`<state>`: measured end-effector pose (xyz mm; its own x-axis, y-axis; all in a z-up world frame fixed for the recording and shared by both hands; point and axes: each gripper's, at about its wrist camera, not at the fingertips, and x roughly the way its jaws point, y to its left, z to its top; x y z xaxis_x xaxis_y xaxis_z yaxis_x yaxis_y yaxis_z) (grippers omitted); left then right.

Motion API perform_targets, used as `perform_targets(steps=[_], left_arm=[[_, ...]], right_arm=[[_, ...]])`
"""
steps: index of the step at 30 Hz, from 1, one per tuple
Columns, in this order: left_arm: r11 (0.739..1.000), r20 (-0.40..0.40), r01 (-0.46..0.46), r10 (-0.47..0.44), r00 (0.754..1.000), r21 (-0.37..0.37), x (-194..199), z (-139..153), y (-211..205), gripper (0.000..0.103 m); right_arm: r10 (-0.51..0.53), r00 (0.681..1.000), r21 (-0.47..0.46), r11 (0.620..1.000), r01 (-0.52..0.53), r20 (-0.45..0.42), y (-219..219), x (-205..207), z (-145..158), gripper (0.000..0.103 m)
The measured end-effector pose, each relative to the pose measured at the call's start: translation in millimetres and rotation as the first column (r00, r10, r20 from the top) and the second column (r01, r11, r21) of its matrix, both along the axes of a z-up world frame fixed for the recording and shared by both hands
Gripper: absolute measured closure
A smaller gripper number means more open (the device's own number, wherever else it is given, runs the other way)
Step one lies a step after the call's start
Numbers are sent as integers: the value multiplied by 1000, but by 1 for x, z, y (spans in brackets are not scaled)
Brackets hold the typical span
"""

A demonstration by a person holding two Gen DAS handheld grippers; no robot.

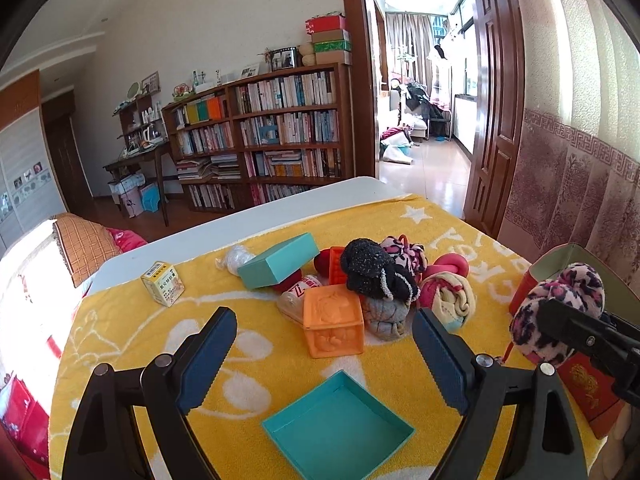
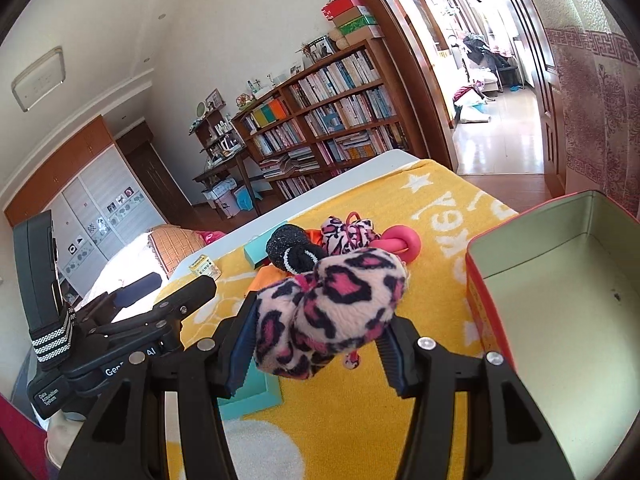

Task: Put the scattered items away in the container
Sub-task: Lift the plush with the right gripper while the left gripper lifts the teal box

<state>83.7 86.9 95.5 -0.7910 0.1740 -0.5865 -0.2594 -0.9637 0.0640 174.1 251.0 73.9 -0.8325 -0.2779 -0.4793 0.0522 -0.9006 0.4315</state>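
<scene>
1. The right gripper (image 2: 316, 344) is clamped about halfway closed on a fluffy pink-and-black leopard-print plush bundle (image 2: 328, 312), held clear of the yellow towel with white lettering (image 2: 440, 420) that covers the table.
2. The open red metal tin with a pale bare inside (image 2: 560, 280) stands just beside that gripper, on its right and slightly ahead; the near rim is the edge the bundle has to cross.
3. The bundle's longer side runs across the jaws, roughly along that rim, so I'd judge a short sideways carry to the right would put it over the opening.
4. The left gripper (image 1: 320, 352) has its jaws spread wide with nothing in them, above an open teal cardboard box tray (image 1: 338, 420). It faces the heap with the orange embossed soft cube (image 1: 334, 320), well away from the tin.
</scene>
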Motion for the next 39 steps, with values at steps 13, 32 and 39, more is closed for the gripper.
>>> perform_targets(steps=[13, 32, 39], left_arm=[[994, 239, -105, 94, 967, 31, 22, -74, -17, 2], [952, 349, -277, 217, 912, 133, -1, -100, -9, 2], [972, 331, -196, 144, 933, 131, 6, -97, -24, 35]], right_arm=[[35, 999, 7, 999, -35, 36, -7, -4, -11, 45], [0, 1000, 55, 998, -2, 27, -3, 1, -12, 45], [-5, 999, 52, 999, 3, 35, -2, -1, -14, 45]])
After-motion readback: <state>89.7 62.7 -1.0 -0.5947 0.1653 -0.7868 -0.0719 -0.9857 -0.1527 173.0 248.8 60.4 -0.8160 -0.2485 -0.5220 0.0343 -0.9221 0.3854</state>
